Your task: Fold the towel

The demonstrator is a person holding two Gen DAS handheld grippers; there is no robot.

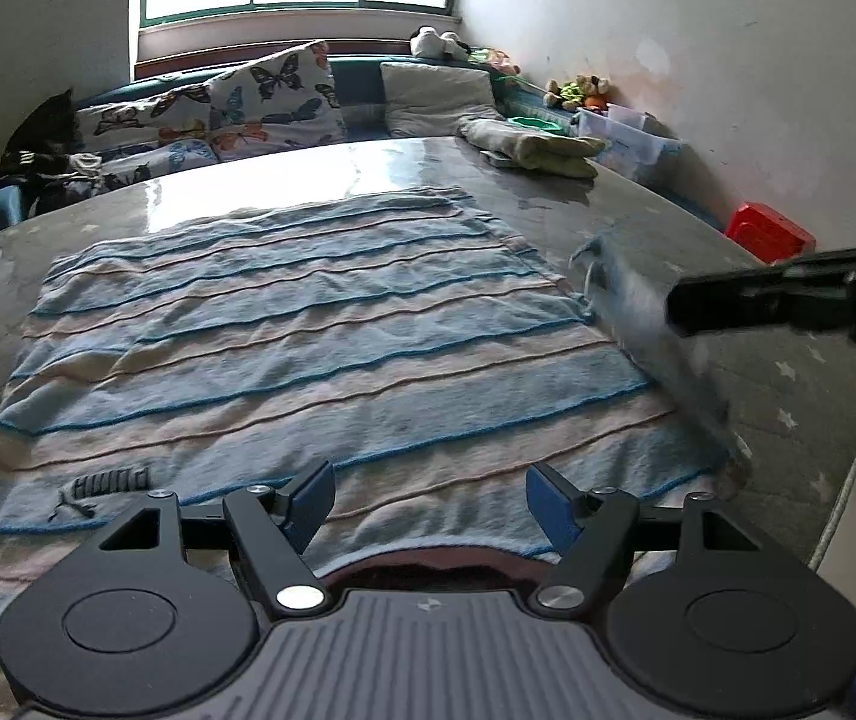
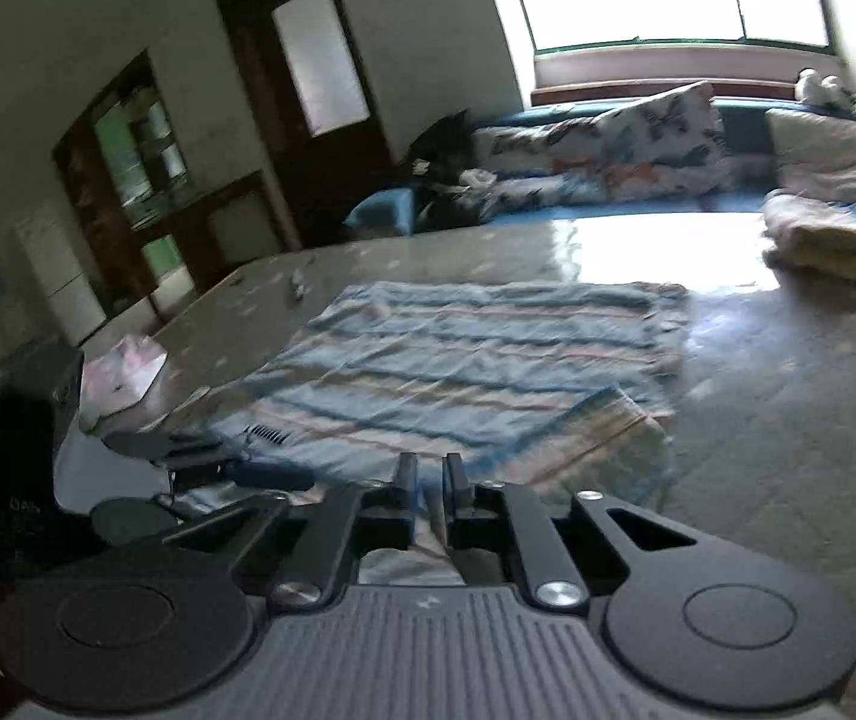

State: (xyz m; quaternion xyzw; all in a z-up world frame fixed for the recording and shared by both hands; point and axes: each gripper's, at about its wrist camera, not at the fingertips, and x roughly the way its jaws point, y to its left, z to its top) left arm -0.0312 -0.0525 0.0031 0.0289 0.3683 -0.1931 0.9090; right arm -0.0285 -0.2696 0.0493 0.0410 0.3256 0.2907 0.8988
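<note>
Striped towel [image 1: 320, 330] spread flat on table [image 1: 788, 372], its right corner lifted.
Left gripper [image 1: 428, 504] over towel's near edge, fingers wide, empty. Right gripper [image 2: 428, 474] fingers narrow, pinching that lifted towel corner.

towel [image 1: 320, 324]: blue and pale pink stripes, terry cloth, a dark logo near its near left corner
state: spread open, slightly wrinkled
pose: flat, except the near right corner, lifted and blurred
place: on the grey counter [image 1: 656, 198], near edge overhanging
</note>
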